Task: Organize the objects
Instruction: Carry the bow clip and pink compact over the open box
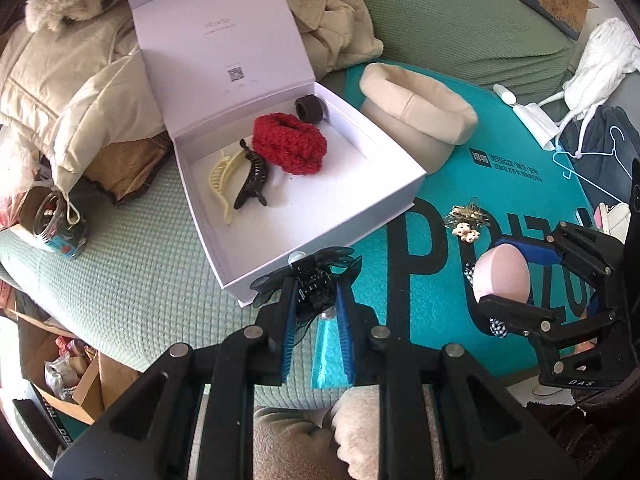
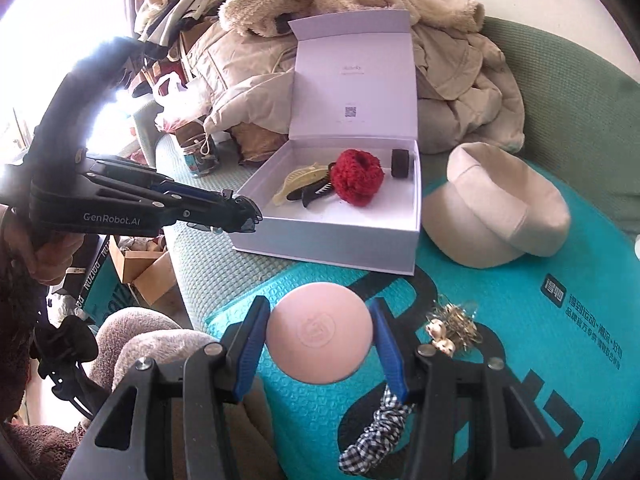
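Note:
An open white box [image 1: 400,196] [image 2: 320,240] sits on the bed and holds a red fuzzy scrunchie [image 1: 290,143] [image 2: 357,177], a cream claw clip [image 1: 224,180] [image 2: 296,180], a black claw clip [image 1: 253,180] [image 2: 316,194] and a dark brown band [image 1: 308,108] [image 2: 400,163]. My left gripper [image 1: 314,282] [image 2: 240,216] is shut on a black lace hair clip [image 1: 312,276] at the box's near edge. My right gripper [image 2: 320,336] [image 1: 516,276] is shut on a round pink compact [image 2: 318,332] [image 1: 502,272] above the teal mat.
A teal mat [image 1: 500,184] [image 2: 520,380] carries a beige cap [image 1: 420,120] [image 2: 496,208], a gold hairpin bunch [image 1: 466,218] [image 2: 452,326] and a black-and-white checked scrunchie [image 2: 372,436]. Beige coats [image 1: 60,80] lie behind the box. A jar [image 1: 56,220] stands left.

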Tool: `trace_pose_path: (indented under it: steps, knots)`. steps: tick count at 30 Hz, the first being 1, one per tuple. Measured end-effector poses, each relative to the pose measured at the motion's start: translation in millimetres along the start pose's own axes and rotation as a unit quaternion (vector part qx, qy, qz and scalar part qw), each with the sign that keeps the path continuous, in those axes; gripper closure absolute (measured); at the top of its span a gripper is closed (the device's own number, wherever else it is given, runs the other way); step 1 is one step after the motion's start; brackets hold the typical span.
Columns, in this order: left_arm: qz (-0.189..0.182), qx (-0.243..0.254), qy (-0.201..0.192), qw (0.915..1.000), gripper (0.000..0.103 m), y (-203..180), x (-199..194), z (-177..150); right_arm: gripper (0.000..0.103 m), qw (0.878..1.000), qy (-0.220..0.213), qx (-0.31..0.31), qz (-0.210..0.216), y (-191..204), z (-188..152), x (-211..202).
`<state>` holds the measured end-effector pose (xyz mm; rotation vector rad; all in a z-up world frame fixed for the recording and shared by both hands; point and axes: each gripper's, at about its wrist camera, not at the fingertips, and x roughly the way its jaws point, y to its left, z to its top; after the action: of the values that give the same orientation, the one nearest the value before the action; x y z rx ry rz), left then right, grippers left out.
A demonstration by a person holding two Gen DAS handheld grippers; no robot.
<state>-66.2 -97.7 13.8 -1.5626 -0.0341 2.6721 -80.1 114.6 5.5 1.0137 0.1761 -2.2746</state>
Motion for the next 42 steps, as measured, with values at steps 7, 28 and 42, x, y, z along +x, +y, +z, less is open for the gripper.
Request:
trace_pose_path:
  steps: [7, 28, 42]
  knots:
    - [0.034, -0.024, -0.020, 0.9989, 0.085, 15, -38, -16, 0.051, 0.999, 0.000, -0.027, 0.020, 29, 18, 1]
    - [0.084, -0.036, -0.059, 0.9940, 0.085, 25, -60, -9, 0.051, 0.997, -0.018, -0.071, 0.038, 48, 68, 12]
    - [0.054, -0.058, -0.038, 0.9962, 0.085, 56, 12, 28, 0.051, 0.997, -0.011, -0.071, 0.019, 16, 101, 61]
